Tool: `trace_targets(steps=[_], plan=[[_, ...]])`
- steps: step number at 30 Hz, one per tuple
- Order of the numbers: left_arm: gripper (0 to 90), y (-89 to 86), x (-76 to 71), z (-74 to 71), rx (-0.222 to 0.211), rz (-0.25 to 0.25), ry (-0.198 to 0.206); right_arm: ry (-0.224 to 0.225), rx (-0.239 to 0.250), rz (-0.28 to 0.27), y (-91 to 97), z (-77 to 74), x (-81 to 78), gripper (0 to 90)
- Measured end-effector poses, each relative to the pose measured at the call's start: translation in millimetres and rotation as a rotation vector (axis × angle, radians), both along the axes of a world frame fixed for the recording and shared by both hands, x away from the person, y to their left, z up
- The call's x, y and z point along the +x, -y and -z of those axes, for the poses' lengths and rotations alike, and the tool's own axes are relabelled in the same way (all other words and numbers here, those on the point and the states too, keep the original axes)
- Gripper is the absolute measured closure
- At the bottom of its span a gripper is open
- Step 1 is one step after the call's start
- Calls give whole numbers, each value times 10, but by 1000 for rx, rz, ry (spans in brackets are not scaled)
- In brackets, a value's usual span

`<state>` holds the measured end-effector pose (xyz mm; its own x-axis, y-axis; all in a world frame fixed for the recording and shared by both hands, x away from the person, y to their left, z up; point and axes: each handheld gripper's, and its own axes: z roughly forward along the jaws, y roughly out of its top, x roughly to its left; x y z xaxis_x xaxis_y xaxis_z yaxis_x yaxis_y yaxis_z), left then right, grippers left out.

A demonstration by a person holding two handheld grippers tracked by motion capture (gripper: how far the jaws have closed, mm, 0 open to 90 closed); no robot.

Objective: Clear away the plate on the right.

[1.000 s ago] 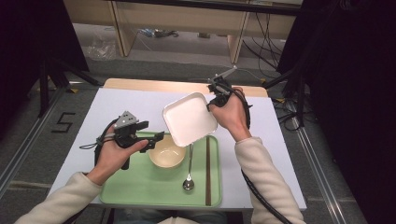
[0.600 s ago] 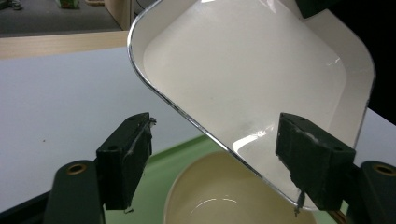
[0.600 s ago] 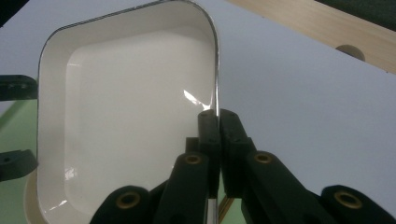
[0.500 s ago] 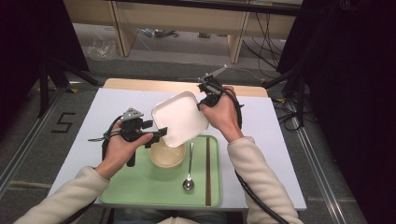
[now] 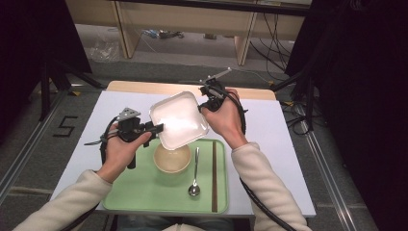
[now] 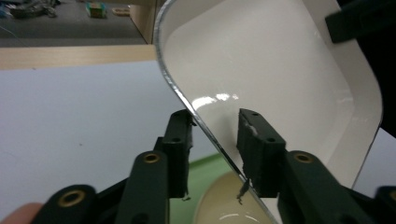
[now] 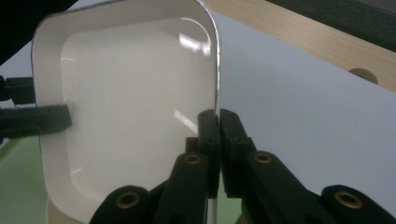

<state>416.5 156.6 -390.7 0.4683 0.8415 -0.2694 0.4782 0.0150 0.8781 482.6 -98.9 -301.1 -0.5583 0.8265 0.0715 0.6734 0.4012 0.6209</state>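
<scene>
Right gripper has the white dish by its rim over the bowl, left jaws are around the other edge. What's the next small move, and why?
Probably finish closing the left gripper on the white dish. Its jaws have just been closing and straddle the rim, but a gap shows at the pads. The right gripper is clamped on the opposite rim, with the dish tilted above the bowl, so a second grip would steady it.

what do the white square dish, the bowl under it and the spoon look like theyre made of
White square dish: glossy, sharp highlights on a thin rigid rim, so probably melamine or glazed ceramic; I can't tell which.
Bowl: cream, smooth with a soft sheen, likely plastic or ceramic.
Spoon: silvery and reflective, looks like stainless steel.
</scene>
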Motion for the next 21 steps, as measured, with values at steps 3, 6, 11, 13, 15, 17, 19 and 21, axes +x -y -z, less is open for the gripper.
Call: trace_targets(steps=[3, 6, 11, 13, 15, 17, 19, 21], plan=[[749, -84, -8, -78, -12, -34, 43, 5, 9, -16, -11, -2, -8, 895], [809, -149, -30, -192, -5, -63, 104, 8, 31, -23, -56, -2, -46, 894], [844, -239, -38, -357, 52, -79, 164, 12, 60, -25, -127, 15, -84, 888], [847, -252, -33, -394, 67, -84, 175, 30, 75, -14, -167, 31, -99, 881], [850, -258, -30, -425, 86, -88, 182, 21, 76, -15, -194, 36, -105, 873], [854, -264, -23, -438, 96, -89, 186, 27, 70, -18, -212, 49, -105, 863], [861, -269, -12, -440, 101, -89, 177, 27, 75, -35, -213, 68, -99, 848], [865, -279, 0, -432, 113, -93, 168, 34, 68, -38, -223, 81, -108, 817]])
